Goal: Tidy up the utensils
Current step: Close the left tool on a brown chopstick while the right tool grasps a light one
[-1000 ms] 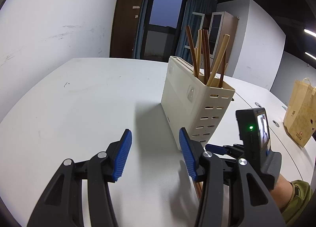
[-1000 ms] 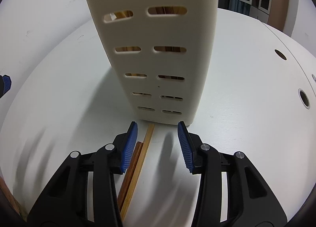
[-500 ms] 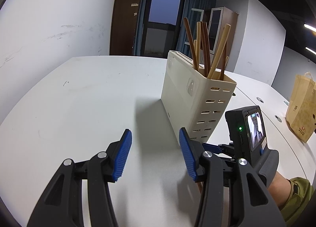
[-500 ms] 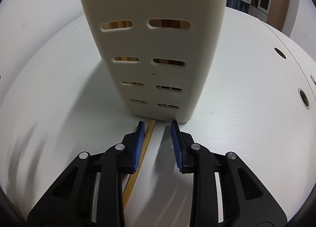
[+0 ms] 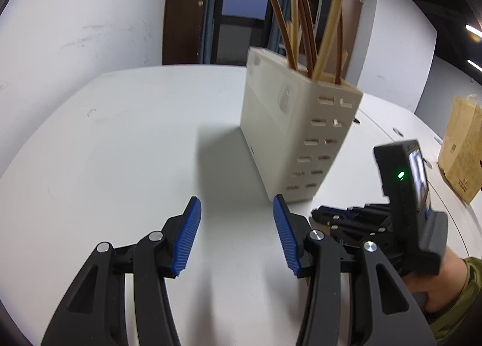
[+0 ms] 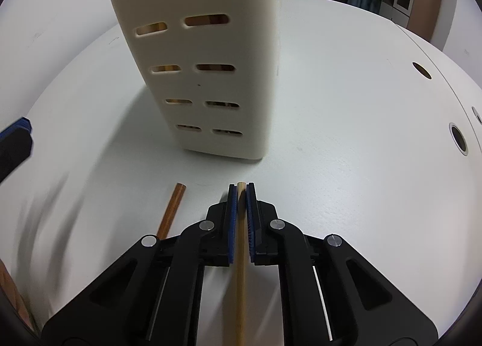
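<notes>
**Chopstick sorting station: items on the bench**

Item 1. Right gripper (image 6: 241, 195): jaws clenched on a light chopstick (image 6: 241, 270), which runs lengthwise between the blue pads with its tip showing just past them. The gripper sits low over the white bench (image 6: 346, 150), just in front of the holder's base. In the left wrist view its black body (image 5: 346, 219) lies beside the holder's near corner, a camera unit with a green lamp mounted on top.

Item 2. Left gripper (image 5: 235, 234): jaws released, wide apart, nothing between the blue pads. It hangs over bare bench surface to the left of the holder (the right-hand pad points roughly at the holder's near corner).

Item 3. Cream utensil holder (image 5: 277, 135): tall, slotted on its narrow end, standing upright on the bench. Several chopsticks (image 5: 304, 35), light and dark brown, stand in its top opening, leaning at different angles. More wood shows through the slots in the right wrist view.

Item 4. Dark chopstick (image 6: 172, 210): lying flat on the bench to the left of the right gripper, apart from it, its end pointing toward the holder without touching it.

Item 5. Brown paper bag (image 5: 461, 150): standing on the bench at far right, well apart from the holder.
</notes>
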A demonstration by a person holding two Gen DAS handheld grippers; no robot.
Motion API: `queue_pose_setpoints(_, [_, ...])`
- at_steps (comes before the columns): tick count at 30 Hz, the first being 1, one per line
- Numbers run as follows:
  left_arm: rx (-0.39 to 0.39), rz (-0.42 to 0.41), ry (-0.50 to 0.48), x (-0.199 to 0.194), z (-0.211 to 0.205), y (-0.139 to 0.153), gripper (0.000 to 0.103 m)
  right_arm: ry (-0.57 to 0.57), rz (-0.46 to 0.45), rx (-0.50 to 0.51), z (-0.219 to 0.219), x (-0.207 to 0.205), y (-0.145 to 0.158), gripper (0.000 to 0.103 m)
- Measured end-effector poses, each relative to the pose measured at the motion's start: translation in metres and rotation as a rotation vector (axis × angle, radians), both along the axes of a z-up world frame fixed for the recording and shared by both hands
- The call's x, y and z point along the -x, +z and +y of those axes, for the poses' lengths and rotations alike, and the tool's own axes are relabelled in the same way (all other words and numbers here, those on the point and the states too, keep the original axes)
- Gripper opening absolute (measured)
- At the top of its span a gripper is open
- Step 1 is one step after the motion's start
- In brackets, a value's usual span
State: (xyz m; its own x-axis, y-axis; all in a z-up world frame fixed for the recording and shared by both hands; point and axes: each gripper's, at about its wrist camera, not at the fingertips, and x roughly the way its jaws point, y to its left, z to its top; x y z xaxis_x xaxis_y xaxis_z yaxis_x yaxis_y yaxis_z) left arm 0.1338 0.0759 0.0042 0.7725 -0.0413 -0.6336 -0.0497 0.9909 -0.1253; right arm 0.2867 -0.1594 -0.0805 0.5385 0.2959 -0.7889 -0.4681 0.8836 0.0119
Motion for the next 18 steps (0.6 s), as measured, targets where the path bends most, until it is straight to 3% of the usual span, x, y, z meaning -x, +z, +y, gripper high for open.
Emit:
queue_pose_setpoints(10, [0.015, 0.184, -0.107, -0.024, -0.043, -0.035, 0.049, -0.012, 0.016, 0.012, -0.029, 0.01, 0.002, 0.006])
queue_pose_setpoints(18, [-0.06, 0.277, -0.134, -0.043, -0.068, -0.053, 0.049, -0.011, 0.015, 0.005, -0.046, 0.019, 0.001, 0.007])
